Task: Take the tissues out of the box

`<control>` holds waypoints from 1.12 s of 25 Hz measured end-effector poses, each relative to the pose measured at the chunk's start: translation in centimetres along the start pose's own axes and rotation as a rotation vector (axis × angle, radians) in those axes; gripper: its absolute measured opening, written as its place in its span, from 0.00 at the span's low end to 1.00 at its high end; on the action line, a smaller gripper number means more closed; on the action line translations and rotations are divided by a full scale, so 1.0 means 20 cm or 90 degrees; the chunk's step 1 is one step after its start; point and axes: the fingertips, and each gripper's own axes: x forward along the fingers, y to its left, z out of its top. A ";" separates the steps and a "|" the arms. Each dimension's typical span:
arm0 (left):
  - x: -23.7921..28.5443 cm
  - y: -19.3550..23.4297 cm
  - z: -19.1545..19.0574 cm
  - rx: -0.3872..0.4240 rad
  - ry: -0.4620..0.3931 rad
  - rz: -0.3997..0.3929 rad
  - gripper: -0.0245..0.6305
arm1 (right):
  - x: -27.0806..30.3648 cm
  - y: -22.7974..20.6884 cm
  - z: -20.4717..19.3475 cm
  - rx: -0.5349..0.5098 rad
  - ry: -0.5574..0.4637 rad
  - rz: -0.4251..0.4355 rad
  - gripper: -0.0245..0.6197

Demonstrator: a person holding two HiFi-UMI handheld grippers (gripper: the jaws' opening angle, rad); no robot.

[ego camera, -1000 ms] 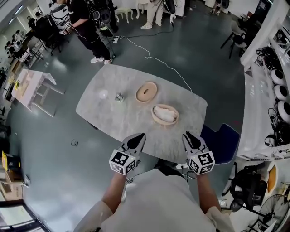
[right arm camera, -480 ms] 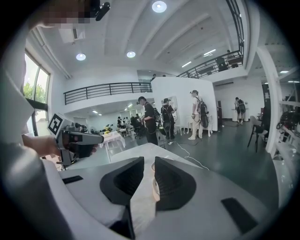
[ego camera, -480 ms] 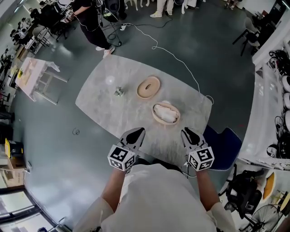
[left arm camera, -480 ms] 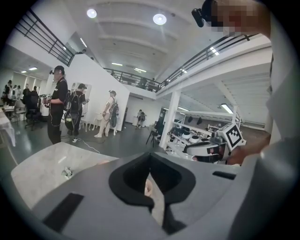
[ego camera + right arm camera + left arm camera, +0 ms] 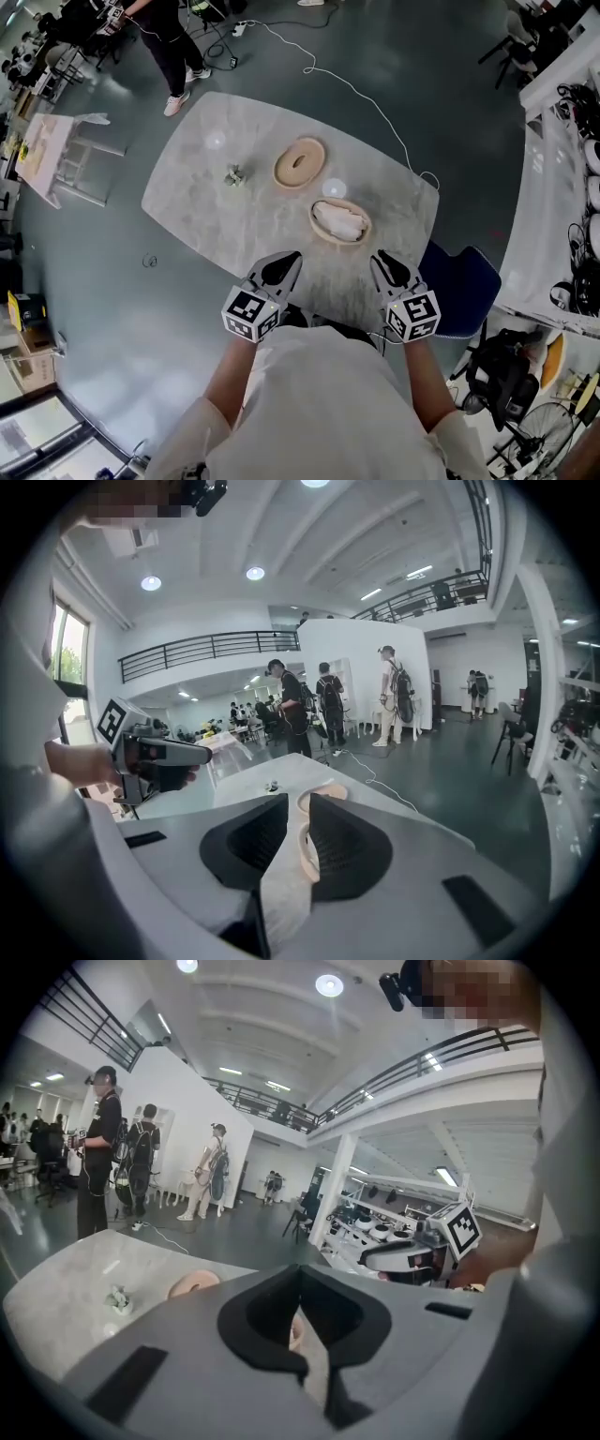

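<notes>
An oval wooden box (image 5: 328, 241) holding white tissues (image 5: 340, 221) sits on the marble table (image 5: 216, 216), right of centre. Its oval wooden lid (image 5: 298, 163), with a slot in the middle, lies just beyond it. Both grippers hover side by side over the near table edge, short of the box. My left gripper (image 5: 292, 255) (image 5: 298, 1283) looks shut, with nothing in it. The jaws of my right gripper (image 5: 377, 256) (image 5: 292, 810) stand slightly apart and hold nothing; through that gap the box rim (image 5: 305, 841) shows.
A small green-and-white object (image 5: 232, 174) lies on the table left of the lid. A blue chair (image 5: 459, 291) stands by the table's near right corner. A white cable (image 5: 366, 94) trails over the floor beyond. A person (image 5: 164, 47) stands far left.
The head view has shifted, so the table now sits a little higher and further left. Both grippers keep their places at the near edge, unchanged.
</notes>
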 end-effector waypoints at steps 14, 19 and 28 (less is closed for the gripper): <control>0.29 0.27 -0.04 -0.008 0.049 -0.092 0.05 | 0.41 -0.14 -0.17 -0.025 0.105 -0.023 0.18; 0.35 0.37 -0.10 -0.019 0.072 -0.089 0.05 | 0.59 -0.17 -0.28 -0.075 0.158 0.001 0.18; 0.38 0.48 -0.19 -0.036 0.098 -0.080 0.05 | 0.89 -0.23 -0.66 -0.150 0.297 0.062 0.18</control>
